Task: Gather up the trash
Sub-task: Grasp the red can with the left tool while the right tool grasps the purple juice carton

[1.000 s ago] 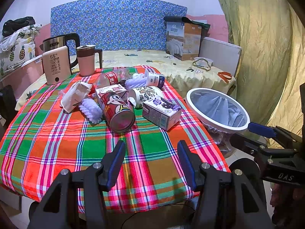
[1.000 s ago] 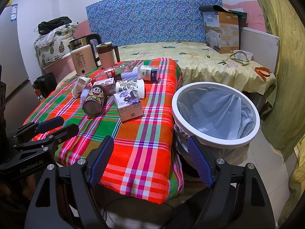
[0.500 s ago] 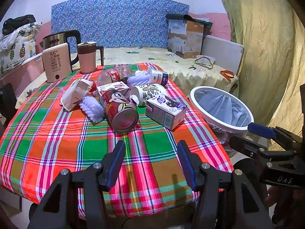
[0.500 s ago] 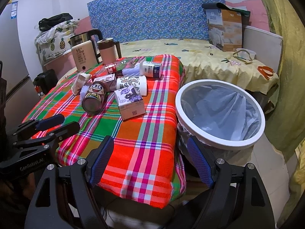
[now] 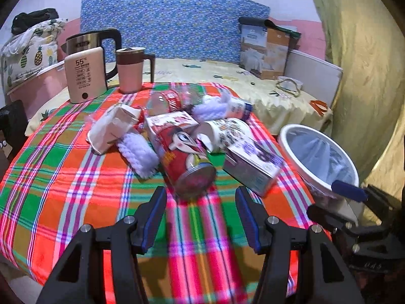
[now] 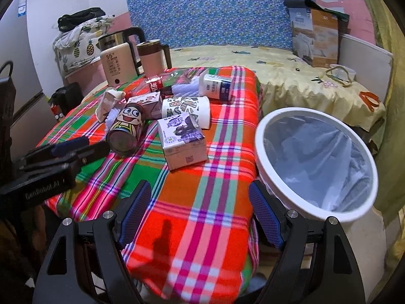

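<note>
left hand-held gripper (image 5: pixel 201 204): jaws apart, empty, near red can (image 5: pixel 187 162) | right hand-held gripper (image 6: pixel 200 211): jaws apart, empty

We saw that our left gripper (image 5: pixel 201 214) had a matte black frame with triangular cut-outs, silver round screw heads at its joints, and blue pads (image 5: pixel 153 212) lining the inner faces of both fingers. Our right gripper (image 6: pixel 200 214) was built alike, its dark blue pads (image 6: pixel 135 211) finely textured. White lettering, "GenRobot.AI", marked the side of the left gripper's black body.
</note>
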The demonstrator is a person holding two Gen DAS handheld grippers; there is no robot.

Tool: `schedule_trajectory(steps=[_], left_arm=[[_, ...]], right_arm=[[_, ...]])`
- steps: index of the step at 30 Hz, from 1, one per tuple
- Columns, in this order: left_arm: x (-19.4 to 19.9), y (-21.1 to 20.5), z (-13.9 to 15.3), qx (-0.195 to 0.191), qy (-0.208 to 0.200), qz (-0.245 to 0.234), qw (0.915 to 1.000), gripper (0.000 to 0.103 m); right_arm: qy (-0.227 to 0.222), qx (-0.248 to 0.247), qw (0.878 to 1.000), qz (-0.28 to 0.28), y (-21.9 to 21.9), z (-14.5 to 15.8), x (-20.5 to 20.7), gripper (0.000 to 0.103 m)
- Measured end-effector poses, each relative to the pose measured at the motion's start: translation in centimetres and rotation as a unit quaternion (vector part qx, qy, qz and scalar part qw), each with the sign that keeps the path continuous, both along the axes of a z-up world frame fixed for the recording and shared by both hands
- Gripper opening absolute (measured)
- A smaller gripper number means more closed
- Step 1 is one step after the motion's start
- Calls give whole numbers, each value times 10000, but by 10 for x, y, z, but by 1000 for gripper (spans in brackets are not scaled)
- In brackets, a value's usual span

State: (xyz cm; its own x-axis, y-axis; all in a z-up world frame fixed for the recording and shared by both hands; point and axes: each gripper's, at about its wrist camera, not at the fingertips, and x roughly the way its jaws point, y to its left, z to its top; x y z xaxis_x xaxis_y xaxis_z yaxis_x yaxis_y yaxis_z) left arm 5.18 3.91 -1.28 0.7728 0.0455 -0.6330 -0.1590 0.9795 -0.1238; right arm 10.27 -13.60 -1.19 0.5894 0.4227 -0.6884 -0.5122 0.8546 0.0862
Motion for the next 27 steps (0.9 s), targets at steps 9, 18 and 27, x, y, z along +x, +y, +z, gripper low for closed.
schedule_trajectory(steps=[9,18,27], left_arm=[[32,18,-1,-344,22,135,9993,62],[58,26,-13,-443,226,351,9981,63],[55,27,-18,-346,223,305,9987,59]], right_arm=[[6,-4,9998,215,16,-4,25,80],[204,-32,9990,385,25,-16,41,80],[346,24,9988,341,19,-14,41,60]])
